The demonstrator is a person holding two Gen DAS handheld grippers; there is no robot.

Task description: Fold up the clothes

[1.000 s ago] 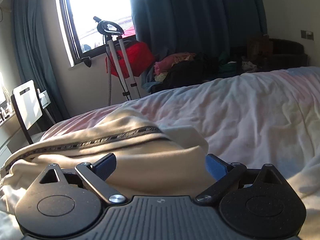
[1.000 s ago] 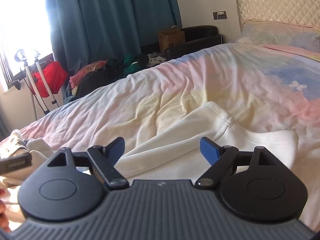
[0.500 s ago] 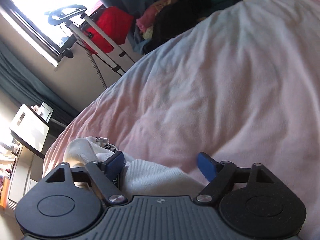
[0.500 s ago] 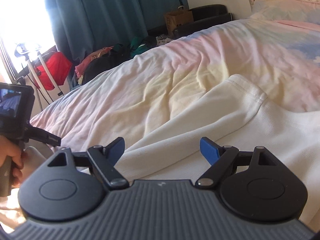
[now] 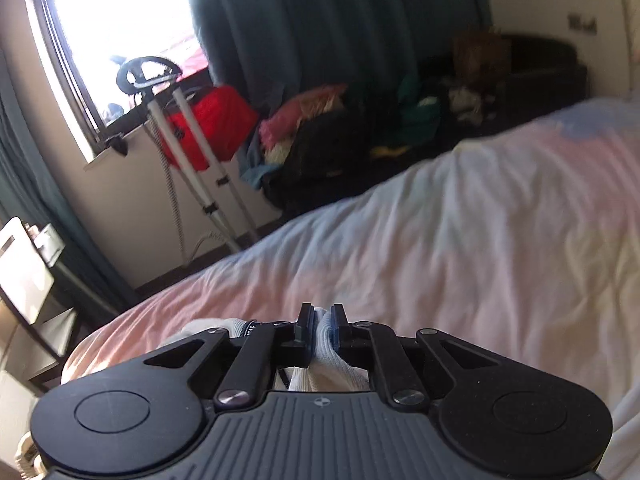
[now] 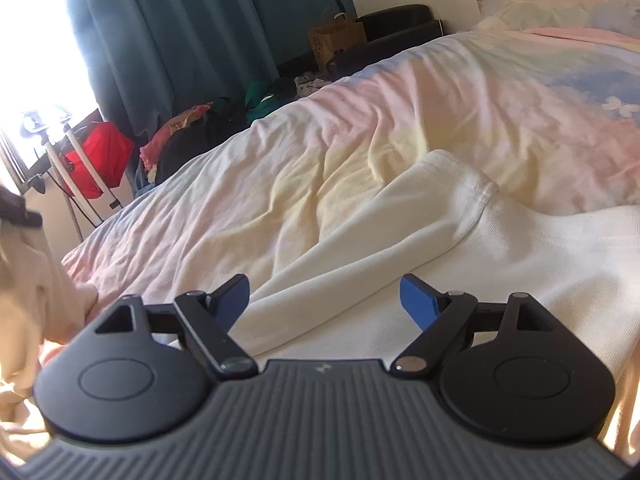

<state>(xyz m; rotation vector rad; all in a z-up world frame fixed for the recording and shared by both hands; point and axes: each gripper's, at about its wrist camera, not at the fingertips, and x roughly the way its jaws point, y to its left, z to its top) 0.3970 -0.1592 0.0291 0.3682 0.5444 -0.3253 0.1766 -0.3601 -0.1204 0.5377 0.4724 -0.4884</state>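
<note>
We work across a wide bed (image 6: 360,128) under a pastel sheet, with curtains (image 5: 320,20) behind. Our left gripper (image 5: 321,320) has its jaws pressed together on a bunch of the cream garment (image 6: 540,264), probably to lift that edge for a fold. Our right gripper (image 6: 324,296), jaws spread, hovers above the flat sleeve (image 6: 360,256), likely ready to pin or grasp it.

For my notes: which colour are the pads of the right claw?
Blue; the pads of the open right claw show best in the right wrist view.
</note>
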